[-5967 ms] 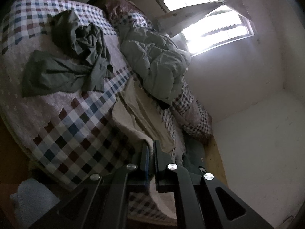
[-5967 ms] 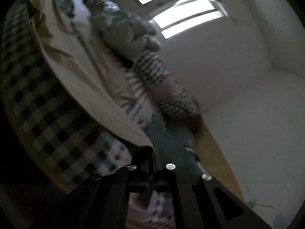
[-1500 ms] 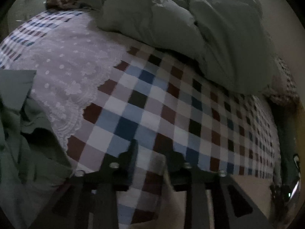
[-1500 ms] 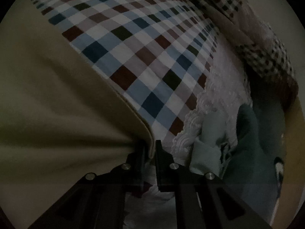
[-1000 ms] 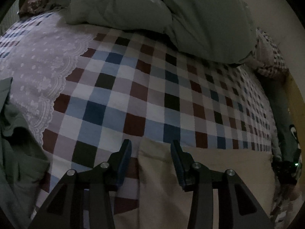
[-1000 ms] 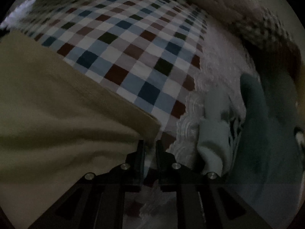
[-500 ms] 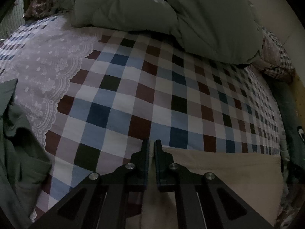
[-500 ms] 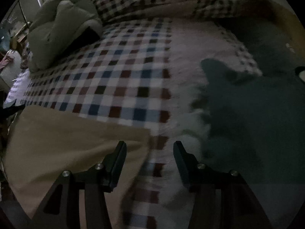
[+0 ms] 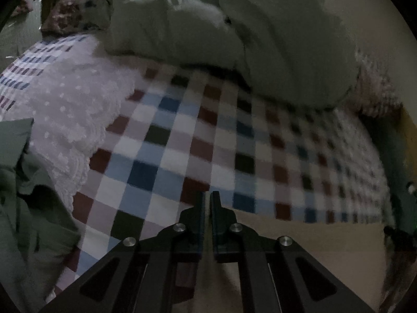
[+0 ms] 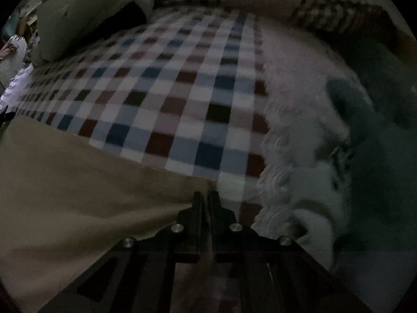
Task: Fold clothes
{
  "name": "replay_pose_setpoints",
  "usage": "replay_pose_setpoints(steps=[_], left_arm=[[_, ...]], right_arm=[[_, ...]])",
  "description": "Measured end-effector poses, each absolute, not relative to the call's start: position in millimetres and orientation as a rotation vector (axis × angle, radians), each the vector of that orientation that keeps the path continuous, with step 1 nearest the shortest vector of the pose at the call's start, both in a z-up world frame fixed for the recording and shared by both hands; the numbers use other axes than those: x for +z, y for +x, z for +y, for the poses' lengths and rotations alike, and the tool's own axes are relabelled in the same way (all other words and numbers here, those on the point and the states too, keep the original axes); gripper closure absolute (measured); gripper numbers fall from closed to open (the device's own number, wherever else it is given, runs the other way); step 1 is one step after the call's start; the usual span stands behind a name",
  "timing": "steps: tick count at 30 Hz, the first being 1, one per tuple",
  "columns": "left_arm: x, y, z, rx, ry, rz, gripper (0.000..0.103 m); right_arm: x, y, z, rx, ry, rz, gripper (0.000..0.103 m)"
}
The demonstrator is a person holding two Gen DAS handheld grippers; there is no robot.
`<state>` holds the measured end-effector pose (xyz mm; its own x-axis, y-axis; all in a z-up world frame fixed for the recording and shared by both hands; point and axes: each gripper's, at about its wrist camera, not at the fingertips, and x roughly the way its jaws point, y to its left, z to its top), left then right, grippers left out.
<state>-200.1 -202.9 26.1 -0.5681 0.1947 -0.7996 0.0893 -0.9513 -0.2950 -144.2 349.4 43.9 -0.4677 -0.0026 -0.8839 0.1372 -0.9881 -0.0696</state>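
Note:
A beige garment (image 9: 312, 255) lies flat on the checkered bedspread (image 9: 182, 143), along the near edge of the bed. My left gripper (image 9: 206, 198) is shut on its left top corner. The garment also shows in the right wrist view (image 10: 78, 182), spreading to the left. My right gripper (image 10: 206, 198) is shut on its right top corner. A crumpled green garment (image 9: 23, 195) lies at the left of the left wrist view.
A bulky grey-green duvet (image 9: 247, 39) is heaped at the back of the bed. White lace trim (image 9: 65, 109) runs beside the checks. A dark teal cloth (image 10: 378, 135) and a white fluffy blanket (image 10: 299, 143) lie right of my right gripper.
Both grippers opened briefly on the laid-down beige garment, then shut again on its corners. The right gripper was open half a second ago and is shut now.

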Motion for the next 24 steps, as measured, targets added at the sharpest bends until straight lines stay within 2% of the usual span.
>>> replay_pose_setpoints(steps=[6,10,15,20,21,23,24], left_arm=[[47,-194,-220,2.766,-1.326,-0.502,0.1],[38,-200,-222,2.783,-1.344,-0.51,0.1],[10,-217,-205,2.784,-1.431,-0.478,0.1],[8,-222,-202,2.731,-1.428,-0.51,0.1],[13,-218,-204,2.72,-1.412,-0.521,0.1],[24,-211,-207,2.698,-1.379,-0.544,0.097],[29,-207,-211,2.688,-1.369,-0.559,0.09]], right_arm=[[84,-138,350,-2.723,1.419,0.229,0.1],[84,-150,343,-2.763,1.401,0.254,0.1],[52,-167,346,-2.748,1.489,0.284,0.1],[14,-177,335,-2.703,1.614,0.341,0.098],[13,-176,332,-2.714,1.616,0.367,0.096],[18,-172,329,-2.734,1.619,0.391,0.082],[23,-168,328,-2.749,1.609,0.395,0.071]])
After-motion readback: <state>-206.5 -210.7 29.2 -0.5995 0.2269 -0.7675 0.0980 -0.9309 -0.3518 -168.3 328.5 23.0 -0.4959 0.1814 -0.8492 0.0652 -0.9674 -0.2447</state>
